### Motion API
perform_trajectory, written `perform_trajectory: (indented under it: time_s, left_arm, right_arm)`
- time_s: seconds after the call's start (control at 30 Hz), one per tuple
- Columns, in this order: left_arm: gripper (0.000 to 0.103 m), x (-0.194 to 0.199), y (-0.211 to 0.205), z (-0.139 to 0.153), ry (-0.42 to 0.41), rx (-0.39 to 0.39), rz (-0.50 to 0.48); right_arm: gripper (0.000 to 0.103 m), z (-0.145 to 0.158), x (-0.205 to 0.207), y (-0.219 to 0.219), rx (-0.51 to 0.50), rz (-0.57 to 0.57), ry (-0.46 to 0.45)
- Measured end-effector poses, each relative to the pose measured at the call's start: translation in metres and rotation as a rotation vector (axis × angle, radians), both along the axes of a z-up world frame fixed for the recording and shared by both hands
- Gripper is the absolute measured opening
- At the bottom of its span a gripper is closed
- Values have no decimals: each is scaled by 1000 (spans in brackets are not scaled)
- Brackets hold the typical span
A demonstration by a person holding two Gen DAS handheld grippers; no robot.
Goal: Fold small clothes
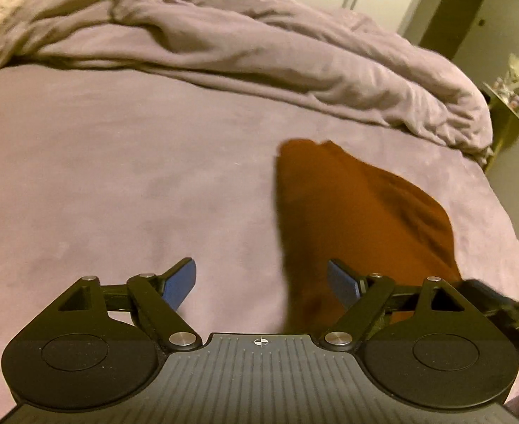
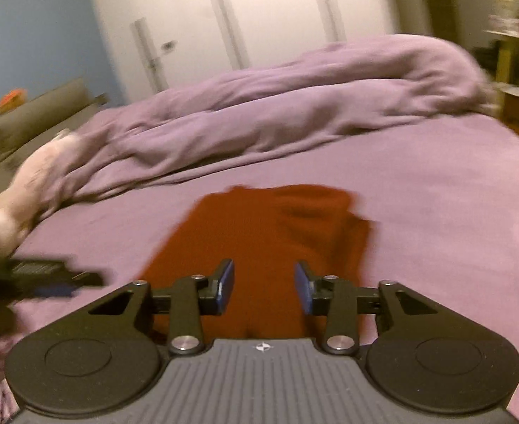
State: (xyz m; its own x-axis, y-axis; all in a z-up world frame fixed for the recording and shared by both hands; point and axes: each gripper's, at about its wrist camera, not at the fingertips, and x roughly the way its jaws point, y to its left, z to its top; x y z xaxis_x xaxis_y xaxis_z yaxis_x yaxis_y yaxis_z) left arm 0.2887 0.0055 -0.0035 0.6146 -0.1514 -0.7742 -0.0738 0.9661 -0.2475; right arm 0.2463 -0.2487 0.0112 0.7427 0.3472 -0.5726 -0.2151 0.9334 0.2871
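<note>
- bed sheet (image 1: 100,183), mauve/purple, flat and mostly smooth, fills the near and middle of both views
- duvet (image 1: 259,46), same purple, bunched in a long crumpled ridge across the far side of the bed
- pale pillow (image 1: 1,10), cream with a faint print, at the far left end of the duvet ridge
- wardrobe doors (image 2: 224,17), white, long vertical handles, behind the bed
- blue wall (image 2: 29,24), left of the wardrobe
- olive headboard (image 2: 29,116), along the left edge, small orange item on top, too blurred to identify
- yellow side table (image 1: 506,120), past the bed's right edge, cluttered on top, contents unclear
</note>
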Motion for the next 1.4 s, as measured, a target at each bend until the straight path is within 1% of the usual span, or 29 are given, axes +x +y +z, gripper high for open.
perform_trajectory:
  time_s: [0.07,0.13,0.2,0.23,0.27,0.3,0.33,0.43,0.47,0.53,0.63,0.7,0.77,0.83,0.87,0.93,0.97,1.03,1.1,1.13,1.17,1.2,1.23,1.27,1.3,1.33,1.37,1.4]
  left_arm:
    - [86,9,-11,-9,6,41,-13]
    - [86,12,-17,-18,7,125,-5]
    - [81,11,-19,-32,31,184,-19]
    - [79,12,-18,-41,58,194,-20]
    - [79,12,-18,-54,91,186,-30]
    - [79,10,-15,-62,105,169,-32]
    - [82,8,-13,-66,99,155,-24]
    - [80,3,-5,-64,67,115,-12]
    - [80,1,1,-61,62,84,-2]
    - [80,-3,14,-54,62,39,25]
    - [80,-5,29,-47,56,47,72]
    - [80,-8,38,-43,56,45,101]
    - [80,-7,42,-40,56,43,121]
    - [81,-8,44,-37,55,40,111]
    - [82,-9,44,-37,53,42,107]
    - [83,-8,41,-36,48,34,85]
    - [83,-7,38,-36,51,23,75]
    - [83,-4,31,-35,60,-5,47]
    - [83,-3,23,-31,52,-18,5]
    - [83,-4,20,-28,40,-10,-7]
    - [83,-4,17,-25,30,2,-14]
    - [83,-4,15,-23,25,8,-23]
    - [83,-3,14,-23,23,11,-31]
    - [83,-2,14,-21,17,12,-32]
    - [84,-1,14,-19,12,8,-33]
    - [84,1,15,-18,6,0,-35]
    - [85,2,15,-17,-4,-7,-33]
    - [86,3,16,-16,-14,-12,-31]
  right_arm:
    - [25,-5,12,21,-17,46,1]
    - [22,-13,20,34,-31,72,19]
    - [21,-26,27,43,-44,88,58]
    - [21,-34,29,46,-78,82,86]
    - [21,-42,31,48,-115,72,115]
    - [18,-52,32,51,-150,63,132]
    - [18,-56,30,54,-172,73,118]
    - [18,-57,27,66,-258,96,83]
    - [18,-52,26,66,-262,110,75]
    - [18,-39,24,56,-202,111,67]
    - [18,-21,19,50,-120,77,7]
    - [18,-15,18,60,-90,110,-10]
    - [18,-21,21,74,-117,146,-4]
    - [18,-38,27,85,-159,149,44]
    - [17,-48,31,86,-147,143,64]
    - [17,-60,32,89,-152,152,31]
    - [17,-61,33,89,-151,150,32]
    - [17,-58,35,84,-129,154,48]
    - [18,-48,34,71,-69,146,54]
    - [24,-41,31,59,-37,129,60]
    - [29,-38,28,49,-34,94,61]
    - [40,-36,23,36,-51,45,58]
    - [42,-37,20,24,-72,21,48]
    - [42,-40,17,11,-113,0,47]
    - [38,-44,15,-1,-142,-15,49]
    - [34,-47,12,-15,-125,-15,47]
    - [34,-47,9,-27,-90,-17,48]
    - [36,-44,7,-33,-124,-46,50]
